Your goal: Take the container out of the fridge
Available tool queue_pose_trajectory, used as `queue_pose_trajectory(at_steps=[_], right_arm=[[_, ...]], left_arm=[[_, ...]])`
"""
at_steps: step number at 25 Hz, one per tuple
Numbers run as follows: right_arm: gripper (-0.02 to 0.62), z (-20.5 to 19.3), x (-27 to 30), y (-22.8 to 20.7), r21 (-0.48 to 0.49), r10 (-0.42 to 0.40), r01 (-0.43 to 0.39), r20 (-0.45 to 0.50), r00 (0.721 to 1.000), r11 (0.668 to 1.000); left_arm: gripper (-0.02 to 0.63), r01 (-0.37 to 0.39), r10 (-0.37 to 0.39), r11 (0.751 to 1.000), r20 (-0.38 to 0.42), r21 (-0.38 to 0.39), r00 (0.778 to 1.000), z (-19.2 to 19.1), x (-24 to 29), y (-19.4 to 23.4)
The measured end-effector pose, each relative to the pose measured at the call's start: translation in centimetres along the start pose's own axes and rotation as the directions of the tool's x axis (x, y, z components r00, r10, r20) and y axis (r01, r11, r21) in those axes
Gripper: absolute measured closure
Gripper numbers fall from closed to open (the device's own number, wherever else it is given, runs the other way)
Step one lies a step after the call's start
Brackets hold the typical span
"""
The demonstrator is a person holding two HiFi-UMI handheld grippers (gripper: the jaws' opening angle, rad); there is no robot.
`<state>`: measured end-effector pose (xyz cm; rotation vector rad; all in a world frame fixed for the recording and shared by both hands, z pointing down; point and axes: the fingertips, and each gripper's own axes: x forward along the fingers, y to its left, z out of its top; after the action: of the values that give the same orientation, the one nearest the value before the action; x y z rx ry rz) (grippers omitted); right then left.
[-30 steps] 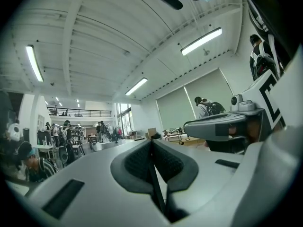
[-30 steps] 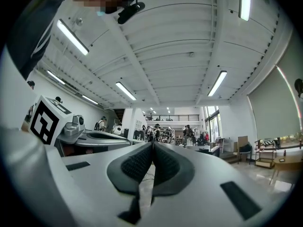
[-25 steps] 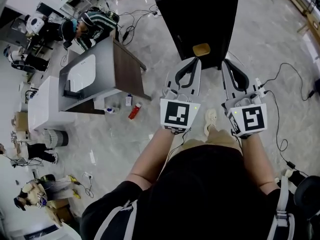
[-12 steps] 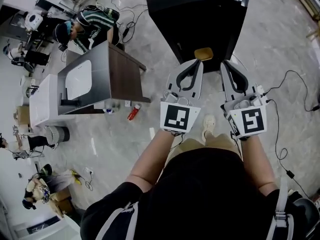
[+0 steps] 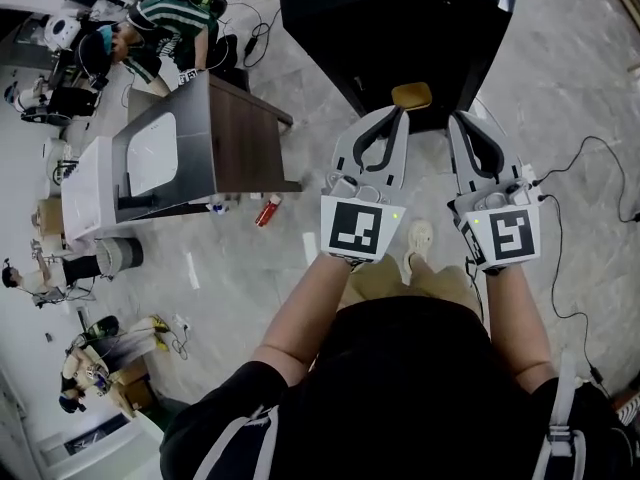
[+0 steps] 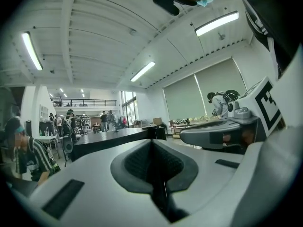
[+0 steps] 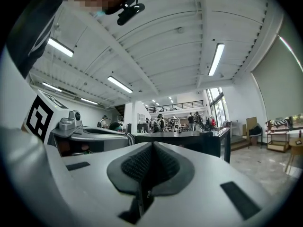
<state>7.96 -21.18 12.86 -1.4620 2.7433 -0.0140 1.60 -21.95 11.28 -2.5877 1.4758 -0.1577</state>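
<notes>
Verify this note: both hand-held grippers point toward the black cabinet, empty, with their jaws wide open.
Wrong on the jaws: the left hand-held gripper and the right hand-held gripper are both shut, pads together, as the two gripper views show. They do point toward the black cabinet, empty.

The right gripper [image 7: 151,146] holds its jaws pressed together with nothing between them, the left gripper [image 7: 87,137] alongside and a black cabinet [image 7: 199,144] ahead.
</notes>
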Motion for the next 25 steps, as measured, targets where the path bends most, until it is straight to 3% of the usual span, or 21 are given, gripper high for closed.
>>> queue_pose_trajectory(at_steps=[19, 25], right_arm=[[0.560, -7.2, 4.8, -4.0, 0.061, -0.064, 0.070, -0.097, 0.993, 0.996], [0.560, -9.8, 8.2, -5.3, 0.058, -0.123, 0.133, -0.149, 0.981, 0.989]], left_arm=[[0.581, 0.132, -0.122, 0.988, -0.113, 0.086, 0.986, -7.7, 6.5, 0.9], [0.581, 0.183, -0.180, 0.983, -0.088, 0.027, 0.980, -11.2, 9.8, 3.4]])
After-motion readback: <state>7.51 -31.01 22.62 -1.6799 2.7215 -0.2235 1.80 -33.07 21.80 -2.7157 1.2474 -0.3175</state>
